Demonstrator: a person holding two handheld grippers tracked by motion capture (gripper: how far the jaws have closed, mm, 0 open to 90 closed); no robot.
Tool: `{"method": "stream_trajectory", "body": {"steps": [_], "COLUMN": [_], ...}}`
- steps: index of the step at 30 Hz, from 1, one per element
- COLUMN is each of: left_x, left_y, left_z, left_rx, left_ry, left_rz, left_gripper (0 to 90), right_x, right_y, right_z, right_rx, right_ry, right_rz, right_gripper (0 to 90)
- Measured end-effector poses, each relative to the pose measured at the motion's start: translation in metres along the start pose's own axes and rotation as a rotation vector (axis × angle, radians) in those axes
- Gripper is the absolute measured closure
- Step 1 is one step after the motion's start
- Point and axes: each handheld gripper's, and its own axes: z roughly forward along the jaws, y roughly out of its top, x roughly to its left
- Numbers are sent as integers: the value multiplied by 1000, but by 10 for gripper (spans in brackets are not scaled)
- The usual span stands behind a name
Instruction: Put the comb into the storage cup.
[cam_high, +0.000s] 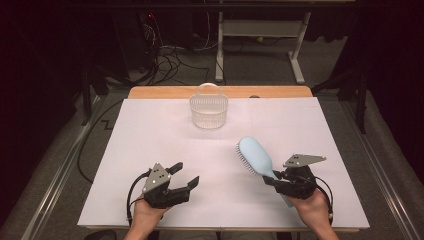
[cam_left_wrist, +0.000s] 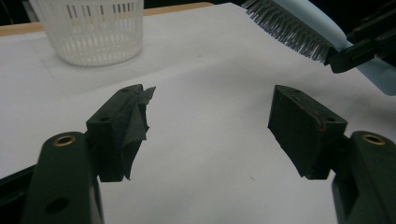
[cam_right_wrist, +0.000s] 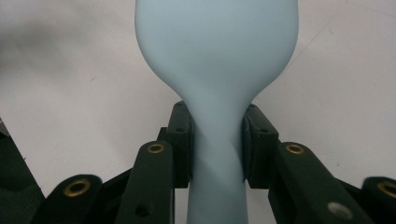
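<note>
Right gripper (cam_high: 272, 178) clamped on pale-blue hairbrush (cam_high: 255, 156) handle neck | light, stiff, smooth plastic, may twist | left gripper (cam_high: 186, 174) jaws apart, empty, near-left.

We see a table (cam_high: 150, 93) of pale wood. A white sheet (cam_high: 160, 140) covers it. A white slotted basket (cam_high: 208, 111) stands on the sheet.
</note>
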Motion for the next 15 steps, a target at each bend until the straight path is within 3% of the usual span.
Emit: {"method": "stream_trajectory", "body": {"steps": [15], "left_x": [-15], "left_y": [13], "left_z": [29], "left_rx": [19], "left_ry": [-68], "left_rz": [20], "left_gripper": [270], "right_x": [7], "right_y": [1], "right_z": [1], "right_rx": [-11], "right_ry": [6], "right_rz": [-18], "right_gripper": [700]}}
